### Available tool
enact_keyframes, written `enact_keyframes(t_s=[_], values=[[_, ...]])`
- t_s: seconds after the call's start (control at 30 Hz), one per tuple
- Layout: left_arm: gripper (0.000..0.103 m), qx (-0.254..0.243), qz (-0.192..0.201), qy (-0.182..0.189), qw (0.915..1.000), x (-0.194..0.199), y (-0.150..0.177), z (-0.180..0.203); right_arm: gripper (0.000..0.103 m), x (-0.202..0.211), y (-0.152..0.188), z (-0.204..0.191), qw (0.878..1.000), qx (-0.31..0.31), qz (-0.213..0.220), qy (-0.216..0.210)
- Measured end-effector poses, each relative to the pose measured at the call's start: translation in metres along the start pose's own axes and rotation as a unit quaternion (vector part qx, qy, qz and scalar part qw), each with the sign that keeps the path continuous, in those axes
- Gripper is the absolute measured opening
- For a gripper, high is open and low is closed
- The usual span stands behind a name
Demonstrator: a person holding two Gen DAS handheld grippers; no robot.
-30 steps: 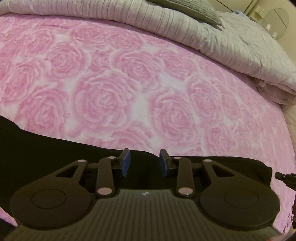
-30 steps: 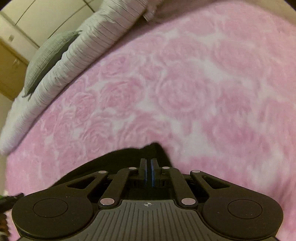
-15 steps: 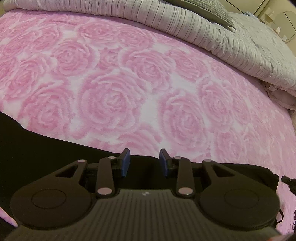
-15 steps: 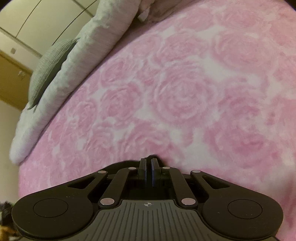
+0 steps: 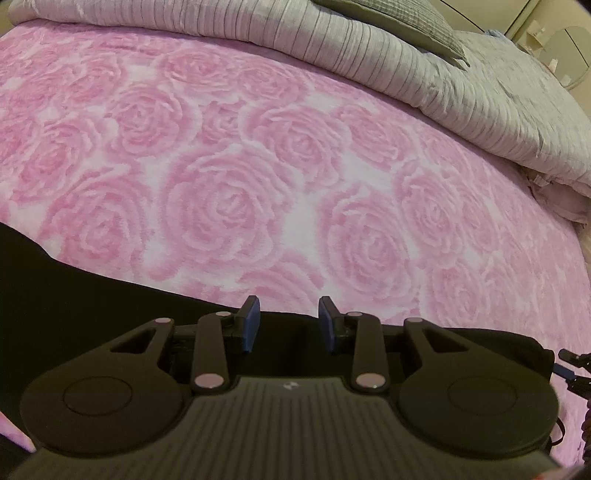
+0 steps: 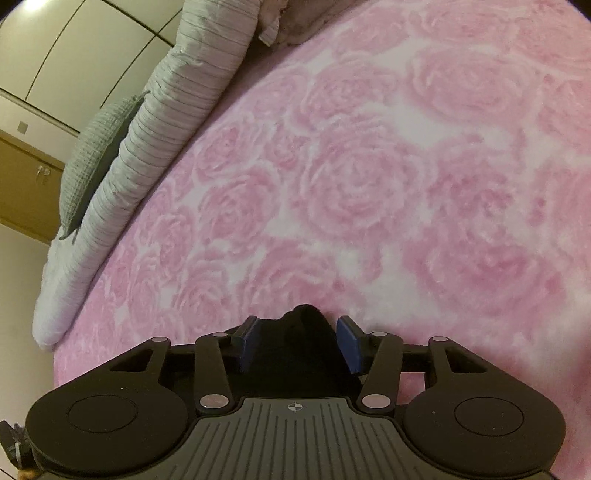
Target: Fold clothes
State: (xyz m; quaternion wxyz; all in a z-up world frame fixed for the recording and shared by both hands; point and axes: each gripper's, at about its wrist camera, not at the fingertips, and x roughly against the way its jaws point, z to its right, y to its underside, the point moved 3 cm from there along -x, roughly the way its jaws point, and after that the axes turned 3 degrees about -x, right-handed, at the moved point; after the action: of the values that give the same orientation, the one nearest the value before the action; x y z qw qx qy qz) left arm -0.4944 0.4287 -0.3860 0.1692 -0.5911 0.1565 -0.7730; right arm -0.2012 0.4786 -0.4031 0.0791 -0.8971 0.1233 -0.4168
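Note:
A black garment (image 5: 74,302) lies flat on the pink rose-patterned blanket (image 5: 258,177), along the bottom of the left wrist view. My left gripper (image 5: 289,325) is open just above its far edge, holding nothing. In the right wrist view a corner of the same black garment (image 6: 301,332) pokes up between the blue pads of my right gripper (image 6: 297,341), which is open around it without clamping it. The rest of the garment is hidden under the gripper bodies.
A rolled grey striped duvet (image 5: 406,66) with a grey pillow (image 5: 388,22) on it runs along the far side of the bed. It also shows in the right wrist view (image 6: 147,147). Wardrobe doors (image 6: 74,48) stand behind. The right gripper's tip (image 5: 569,363) shows at the right edge.
My right gripper has opened and let go of the garment corner it was pinching. The left gripper stays open and has shifted only slightly over the garment's edge.

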Motion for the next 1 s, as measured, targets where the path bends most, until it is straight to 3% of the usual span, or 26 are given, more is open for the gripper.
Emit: enact_keyframes(t_s=[0.1,0.17,0.23,0.3,0.37,0.43,0.57,0.63,0.77,0.87,1.0], values=[[0.029,0.005,-0.002,0.0,1.0,-0.001,0.001,-0.003,0.047,-0.009,0.0,0.001,1.0,0.007,-0.015,-0.001],[0.029,0.007,-0.004,-0.001,1.0,-0.002,0.002,-0.005,0.019,-0.018,0.001,-0.003,0.999,0.027,-0.032,-0.001],[0.029,0.007,-0.006,-0.001,1.0,-0.003,0.004,-0.006,0.009,-0.023,0.001,-0.01,0.998,0.059,-0.038,-0.004],[0.029,0.005,-0.005,-0.001,1.0,-0.003,0.005,-0.006,0.005,-0.019,0.0,-0.017,0.996,0.085,-0.02,-0.01],[0.029,0.005,-0.002,0.0,1.0,-0.003,0.006,-0.007,0.004,-0.007,-0.003,-0.016,0.997,0.072,0.024,-0.017],[0.029,0.007,0.0,-0.001,1.0,-0.004,0.007,-0.007,0.004,-0.001,-0.003,-0.002,0.998,0.017,0.064,-0.016],[0.029,0.007,-0.007,-0.004,0.9999,-0.006,0.011,-0.008,0.008,-0.01,0.006,0.025,0.994,-0.079,0.076,0.011],[0.029,0.004,-0.007,-0.005,1.0,-0.005,0.013,-0.01,0.014,-0.007,0.003,0.025,0.992,-0.087,0.086,0.014],[0.029,0.012,-0.005,-0.012,0.9998,0.002,0.018,-0.016,0.05,0.007,-0.007,0.019,0.99,-0.071,0.115,0.039],[0.029,0.023,-0.004,-0.014,0.9996,0.011,0.025,-0.02,0.05,0.026,-0.011,0.003,0.986,-0.014,0.126,0.112],[0.029,0.031,-0.012,-0.012,0.9994,0.029,0.044,-0.023,0.05,0.065,0.017,0.02,0.989,-0.029,0.103,0.1]])
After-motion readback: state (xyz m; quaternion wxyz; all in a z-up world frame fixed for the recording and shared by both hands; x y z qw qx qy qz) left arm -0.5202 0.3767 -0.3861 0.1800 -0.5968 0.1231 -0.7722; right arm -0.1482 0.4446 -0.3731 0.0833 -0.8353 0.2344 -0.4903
